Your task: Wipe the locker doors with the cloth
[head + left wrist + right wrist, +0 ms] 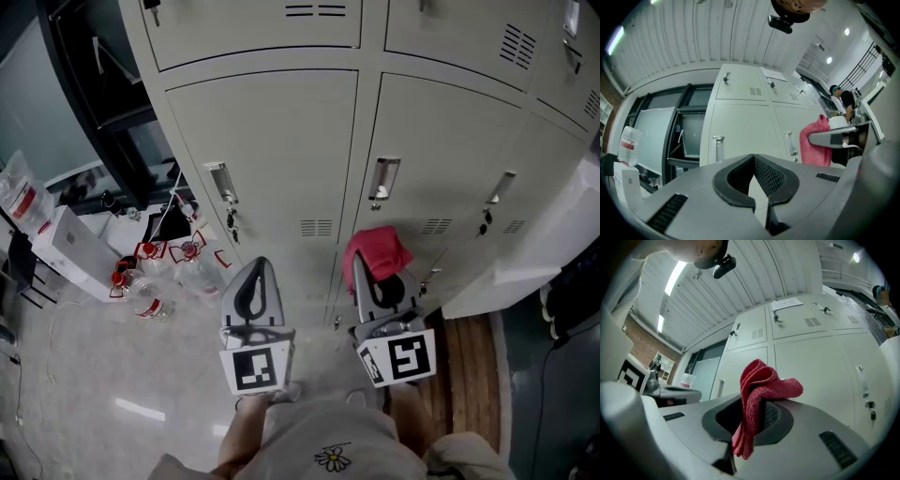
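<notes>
A bank of pale grey locker doors (281,159) faces me, each with a metal handle (222,182). My right gripper (361,267) is shut on a red cloth (375,250), which bunches up above its jaws (761,394) just in front of the lower middle door (441,159). Whether the cloth touches the door is unclear. My left gripper (255,277) is shut with nothing in it, held beside the right one before the left door (736,131). The cloth (814,143) also shows at the right of the left gripper view.
Several plastic water bottles (150,281) with red caps stand on the floor at the left, near white boxes (66,244). A dark open window frame (112,112) sits left of the lockers. A white cabinet (553,244) and wooden flooring (473,375) lie to the right.
</notes>
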A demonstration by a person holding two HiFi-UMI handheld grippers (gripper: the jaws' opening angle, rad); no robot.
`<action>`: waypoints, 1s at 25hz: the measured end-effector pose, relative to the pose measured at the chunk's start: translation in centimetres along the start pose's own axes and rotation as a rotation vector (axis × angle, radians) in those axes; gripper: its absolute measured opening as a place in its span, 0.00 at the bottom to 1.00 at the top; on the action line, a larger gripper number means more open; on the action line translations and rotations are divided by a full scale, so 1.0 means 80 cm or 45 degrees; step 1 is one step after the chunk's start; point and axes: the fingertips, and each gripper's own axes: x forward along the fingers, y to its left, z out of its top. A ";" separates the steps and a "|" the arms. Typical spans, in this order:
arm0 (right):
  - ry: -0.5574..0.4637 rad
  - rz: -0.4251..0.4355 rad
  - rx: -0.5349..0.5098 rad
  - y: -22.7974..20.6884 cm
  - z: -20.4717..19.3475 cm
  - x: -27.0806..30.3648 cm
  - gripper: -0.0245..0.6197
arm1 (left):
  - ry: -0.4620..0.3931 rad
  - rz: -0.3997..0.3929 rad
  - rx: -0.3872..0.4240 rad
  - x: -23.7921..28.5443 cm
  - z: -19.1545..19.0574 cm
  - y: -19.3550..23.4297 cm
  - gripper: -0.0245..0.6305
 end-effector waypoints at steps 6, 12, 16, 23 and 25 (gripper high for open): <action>-0.188 0.173 -0.023 0.047 0.108 0.091 0.08 | -0.031 0.014 0.004 0.003 0.016 0.032 0.06; -0.295 0.358 0.013 0.098 0.190 0.178 0.08 | -0.020 0.047 -0.003 0.005 0.014 0.075 0.06; -0.319 0.404 -0.030 0.133 0.212 0.223 0.08 | -0.013 0.065 -0.004 0.005 0.008 0.099 0.06; -0.341 0.439 -0.053 0.181 0.220 0.276 0.08 | -0.025 0.073 0.004 0.010 0.004 0.141 0.06; -0.339 0.437 -0.093 0.192 0.221 0.286 0.08 | -0.028 0.085 -0.004 0.008 0.002 0.152 0.06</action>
